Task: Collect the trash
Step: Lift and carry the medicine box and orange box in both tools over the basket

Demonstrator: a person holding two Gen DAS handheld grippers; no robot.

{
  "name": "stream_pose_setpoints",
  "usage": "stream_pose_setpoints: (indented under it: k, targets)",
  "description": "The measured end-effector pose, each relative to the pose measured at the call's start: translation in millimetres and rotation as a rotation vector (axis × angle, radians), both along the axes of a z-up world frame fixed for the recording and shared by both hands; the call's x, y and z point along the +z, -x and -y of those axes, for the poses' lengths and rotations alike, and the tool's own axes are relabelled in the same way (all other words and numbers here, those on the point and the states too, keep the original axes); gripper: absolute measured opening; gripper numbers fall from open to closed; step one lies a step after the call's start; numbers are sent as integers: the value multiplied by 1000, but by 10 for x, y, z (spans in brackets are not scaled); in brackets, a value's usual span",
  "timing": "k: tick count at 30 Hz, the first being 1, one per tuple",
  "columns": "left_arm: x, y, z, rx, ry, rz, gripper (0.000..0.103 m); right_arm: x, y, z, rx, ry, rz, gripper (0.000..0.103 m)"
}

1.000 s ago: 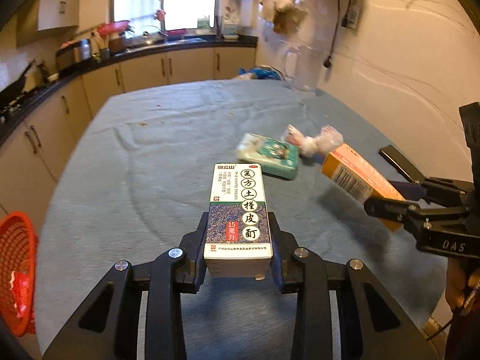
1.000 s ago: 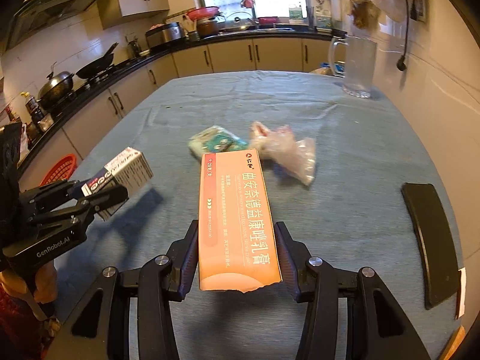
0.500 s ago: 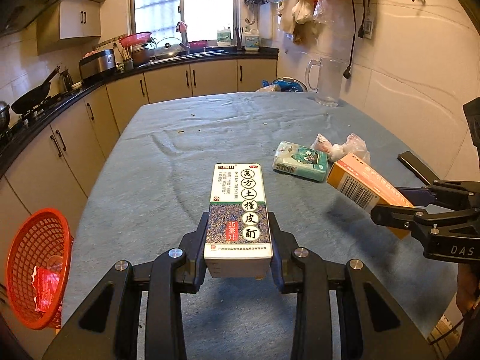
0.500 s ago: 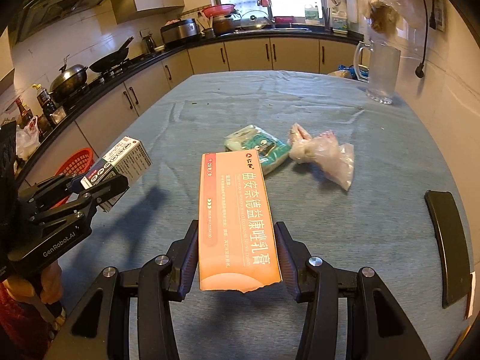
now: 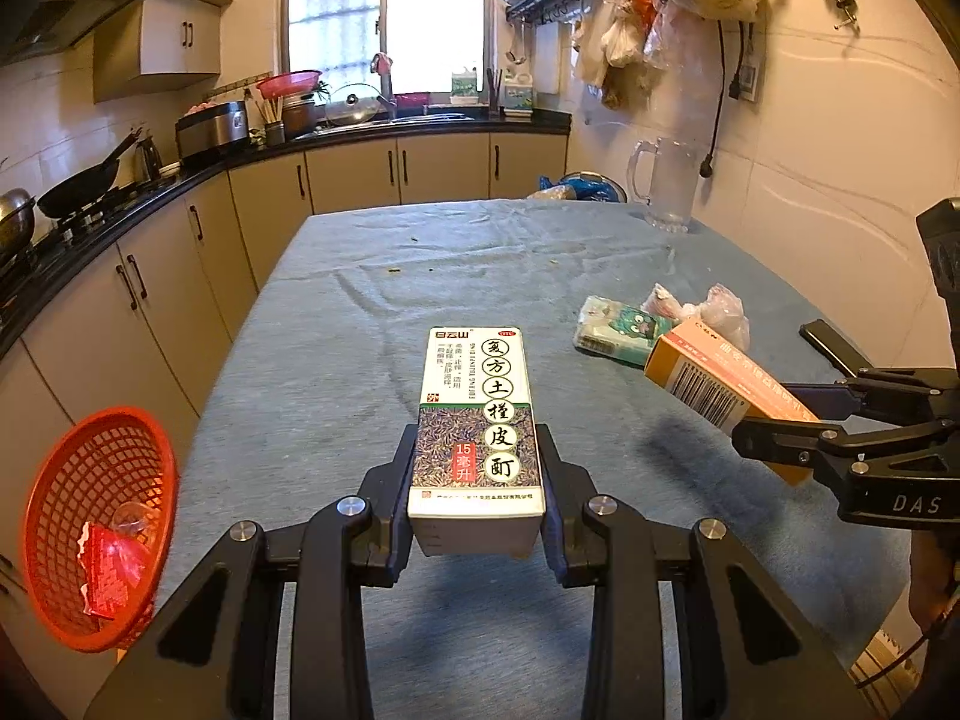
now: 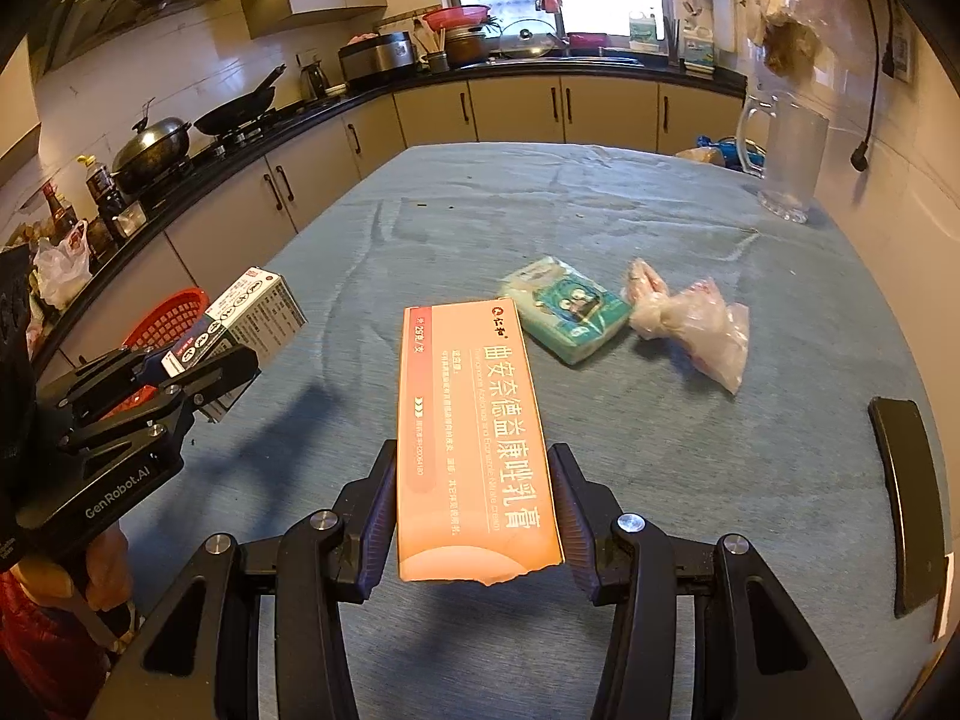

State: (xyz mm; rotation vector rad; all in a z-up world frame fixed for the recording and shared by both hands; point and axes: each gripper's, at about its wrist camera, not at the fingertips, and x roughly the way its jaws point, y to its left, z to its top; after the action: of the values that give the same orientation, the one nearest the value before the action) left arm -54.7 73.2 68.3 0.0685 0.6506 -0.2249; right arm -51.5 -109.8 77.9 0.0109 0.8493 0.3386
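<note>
The red mesh plastic basket (image 5: 99, 531) off the bench's left edge has come nearer; left gripper (image 5: 477, 495) fingers clamp the white-and-green carton (image 5: 477, 426), right gripper (image 6: 474, 507) fingers the orange carton (image 6: 474, 438), ready for dropping.

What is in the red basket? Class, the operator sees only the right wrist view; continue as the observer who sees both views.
Observer: A red wrapper lies inside the red basket; the left wrist view looks into it.
Operator: How is the left box gripped?
Observer: The left gripper is shut on the white-and-green box, its fingers on the long sides and the printed face up.
Operator: Is there anything on the side of my box?
Observer: The orange box has a barcode on the side turned towards the left camera.
</note>
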Motion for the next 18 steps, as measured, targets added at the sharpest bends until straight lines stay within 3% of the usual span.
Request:
stream_pose_setpoints:
  k: [18]
  targets:
    - [171,150,-806,143,46,46,33,80,-113,-657,118,15,-5,52]
